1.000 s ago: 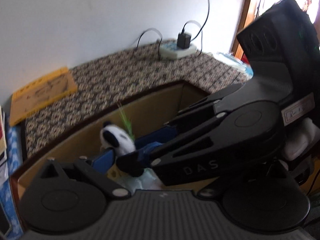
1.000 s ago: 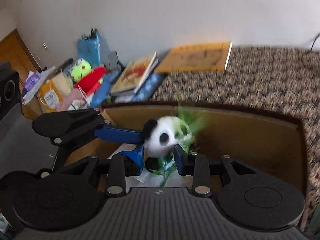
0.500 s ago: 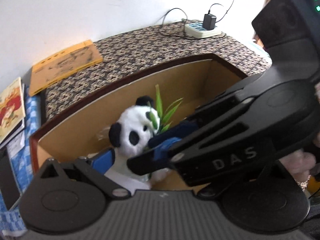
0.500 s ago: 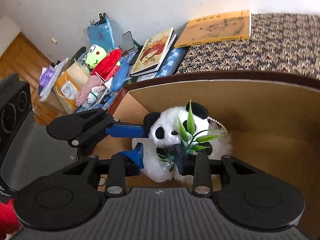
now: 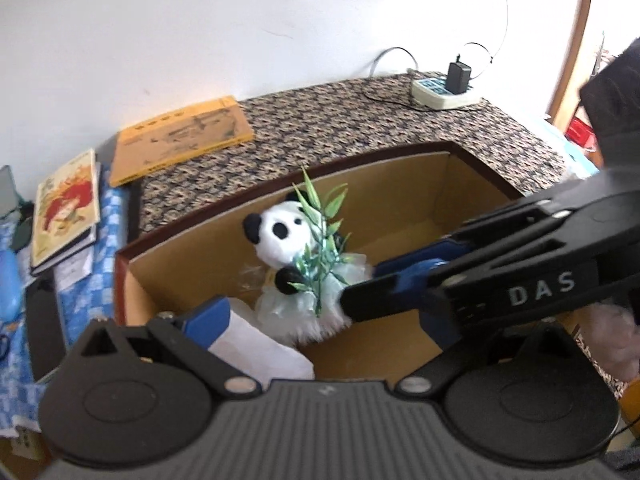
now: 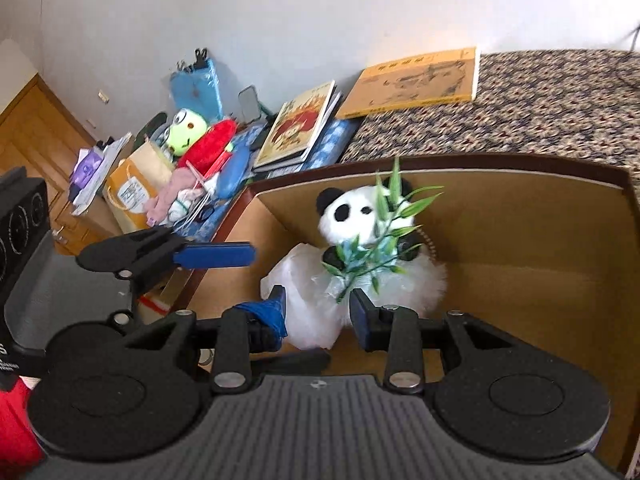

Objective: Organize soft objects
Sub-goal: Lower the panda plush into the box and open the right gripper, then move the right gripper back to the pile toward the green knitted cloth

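One plush panda (image 6: 362,216) sits in the cardboard box (image 6: 520,248), light and squashy; pinch its plump white body, not the brittle bamboo sprig (image 6: 384,236). Right gripper (image 6: 318,310) fingers stand apart around it, gripping nothing; left gripper (image 5: 316,308) looks parted too.

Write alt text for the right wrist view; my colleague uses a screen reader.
A panda plush holding green bamboo leaves sits upright in a cardboard box, just beyond the right gripper, whose jaws stand apart. Books and more soft toys are piled left of the box.
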Available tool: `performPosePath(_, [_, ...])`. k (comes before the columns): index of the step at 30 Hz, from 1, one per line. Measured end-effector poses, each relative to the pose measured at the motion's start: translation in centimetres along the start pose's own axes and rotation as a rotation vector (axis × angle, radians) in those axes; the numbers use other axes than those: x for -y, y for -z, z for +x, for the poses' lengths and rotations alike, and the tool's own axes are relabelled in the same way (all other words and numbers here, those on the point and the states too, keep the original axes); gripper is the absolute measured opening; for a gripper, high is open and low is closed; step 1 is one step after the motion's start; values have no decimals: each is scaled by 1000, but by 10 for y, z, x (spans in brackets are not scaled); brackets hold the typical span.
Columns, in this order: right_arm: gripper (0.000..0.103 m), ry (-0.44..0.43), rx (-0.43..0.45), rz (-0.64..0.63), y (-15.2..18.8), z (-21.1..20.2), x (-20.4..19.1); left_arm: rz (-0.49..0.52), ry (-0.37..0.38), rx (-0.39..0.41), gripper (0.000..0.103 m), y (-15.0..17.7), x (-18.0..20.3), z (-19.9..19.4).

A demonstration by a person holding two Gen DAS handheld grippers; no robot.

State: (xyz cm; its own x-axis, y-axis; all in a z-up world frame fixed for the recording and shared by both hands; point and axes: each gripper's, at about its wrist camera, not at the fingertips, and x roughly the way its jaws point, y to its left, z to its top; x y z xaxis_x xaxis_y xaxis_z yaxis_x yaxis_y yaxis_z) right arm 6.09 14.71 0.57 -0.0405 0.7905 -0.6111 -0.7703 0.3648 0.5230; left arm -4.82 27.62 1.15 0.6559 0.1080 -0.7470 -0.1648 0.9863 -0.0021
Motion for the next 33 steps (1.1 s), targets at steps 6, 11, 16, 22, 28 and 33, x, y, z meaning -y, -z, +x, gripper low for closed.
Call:
performPosePath(6, [19, 88, 111, -35, 11, -27, -4, -23, -69, 17, 99, -5, 19, -13])
performPosePath(11, [19, 149, 190, -49, 22, -49, -1, -12, -135, 30, 100, -10, 48, -18])
performPosePath(16, [19, 172, 238, -25, 33, -71, 9, -30, -170, 34, 100, -14, 76, -23])
performPosePath(22, [19, 204, 283, -17, 48, -102, 20, -41, -227, 20, 100, -20, 112, -26])
performPosePath(28, [19, 202, 305, 9, 62, -136, 35, -7, -266, 34, 100, -24, 152, -31])
performPosePath(33, [19, 204, 323, 7, 72, -162, 44, 21, -287, 40, 100, -29, 185, -31])
